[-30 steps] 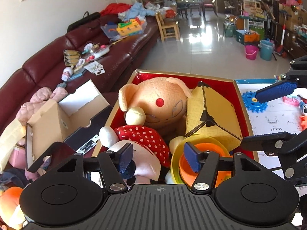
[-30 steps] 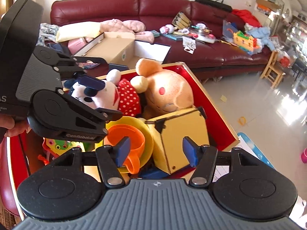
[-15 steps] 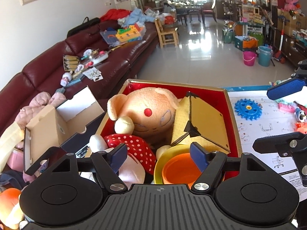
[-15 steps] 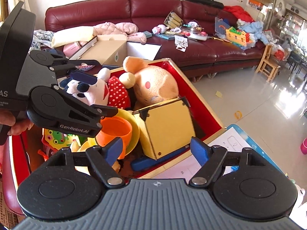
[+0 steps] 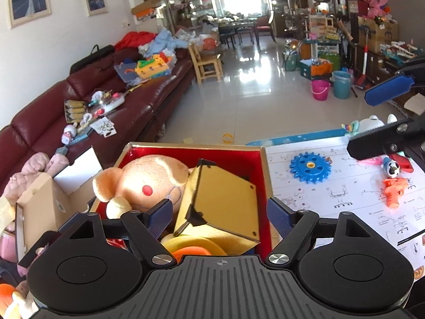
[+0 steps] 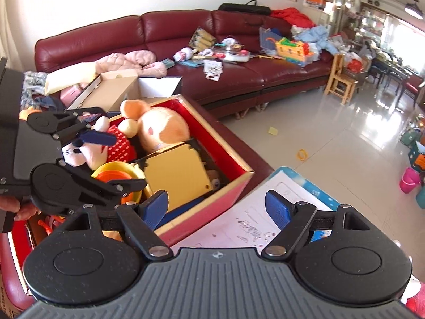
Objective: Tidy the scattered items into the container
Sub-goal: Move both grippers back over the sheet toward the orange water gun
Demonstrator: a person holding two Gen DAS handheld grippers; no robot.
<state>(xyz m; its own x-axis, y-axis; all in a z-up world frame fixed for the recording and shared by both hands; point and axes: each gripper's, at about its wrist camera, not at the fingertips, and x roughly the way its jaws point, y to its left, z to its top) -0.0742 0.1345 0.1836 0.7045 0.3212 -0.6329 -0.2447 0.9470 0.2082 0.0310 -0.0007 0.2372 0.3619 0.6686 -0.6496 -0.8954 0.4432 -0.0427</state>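
A red box with a gold rim (image 5: 266, 164) (image 6: 228, 183) holds an orange plush (image 5: 148, 178) (image 6: 162, 127), a yellow wooden box (image 5: 223, 199) (image 6: 175, 175), a yellow bowl with an orange cup (image 6: 114, 172) and a spotted plush (image 6: 119, 143). On the white instruction sheet (image 5: 345, 194) lie a blue gear (image 5: 310, 167), an orange toy (image 5: 394, 191) and a small panda figure (image 5: 391, 168). My left gripper (image 5: 219, 216) is open and empty above the box. My right gripper (image 6: 216, 207) is open and empty over the box's edge and the sheet (image 6: 252, 223).
A dark red sofa (image 6: 239, 74) strewn with toys and a cardboard box (image 5: 45, 207) stand beside the red box. Tiled floor (image 5: 252, 106) lies beyond, with buckets (image 5: 321, 90) and shelves far off.
Both grippers have pulled back and up from the box and opened wider. The views now show more of the sheet with the gear and small toys.
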